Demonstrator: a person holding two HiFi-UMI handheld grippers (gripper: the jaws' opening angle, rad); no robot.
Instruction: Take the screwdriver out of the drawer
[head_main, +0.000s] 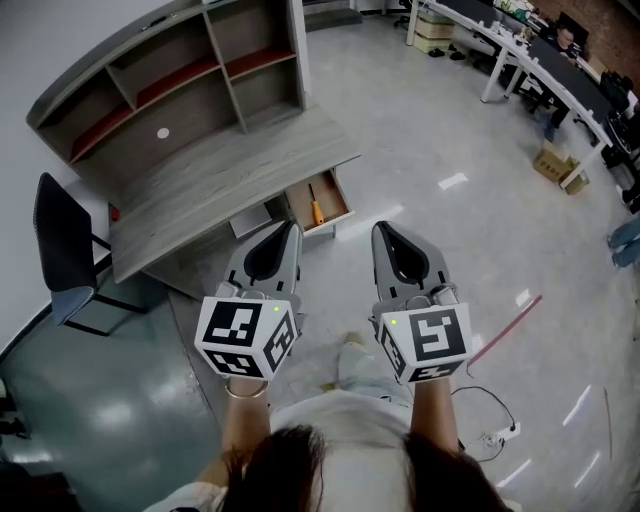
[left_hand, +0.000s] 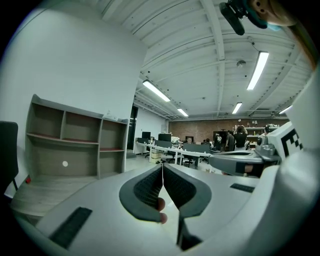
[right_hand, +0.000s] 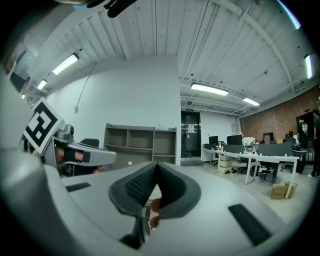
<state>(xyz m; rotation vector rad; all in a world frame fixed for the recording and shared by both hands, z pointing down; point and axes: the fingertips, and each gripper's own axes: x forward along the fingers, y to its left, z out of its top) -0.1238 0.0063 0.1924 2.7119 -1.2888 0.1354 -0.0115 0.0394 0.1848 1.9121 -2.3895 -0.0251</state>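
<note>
Under the front edge of the grey wooden desk (head_main: 220, 180), a shallow drawer (head_main: 343, 195) stands pulled open. It holds one thing, the screwdriver (head_main: 315, 208). The tool has a stubby orange-yellow handle and a thin dark shaft. It lies nearly along the drawer's length, with the handle toward the drawer front and the shaft pointing back under the desk.

From the left gripper (head_main: 290, 232) the drawer lies at about 1 o'clock. From the right gripper (head_main: 381, 232) it lies at about 10 o'clock. It is near both tips and touches neither.

Each gripper carries a marker cube (head_main: 246, 336) printed with bold black-and-white square patterns. These are blocks and angles, not readable words. In both gripper views the ribbed dark pads meet along a single seam. Both tongs are pressed closed with nothing held between them.

On the desk stands a shelf unit (head_main: 170, 80) with open compartments, some with reddish boards. One lower compartment holds a small white disc (head_main: 163, 132). A dark chair (head_main: 60, 250) stands at 9 o'clock from the desk.

At 2 o'clock across the pale floor run long white tables (head_main: 500, 50), with a cardboard box (head_main: 560, 165) beside them. A white power strip (head_main: 497, 436) lies at 4 o'clock from the right gripper.
</note>
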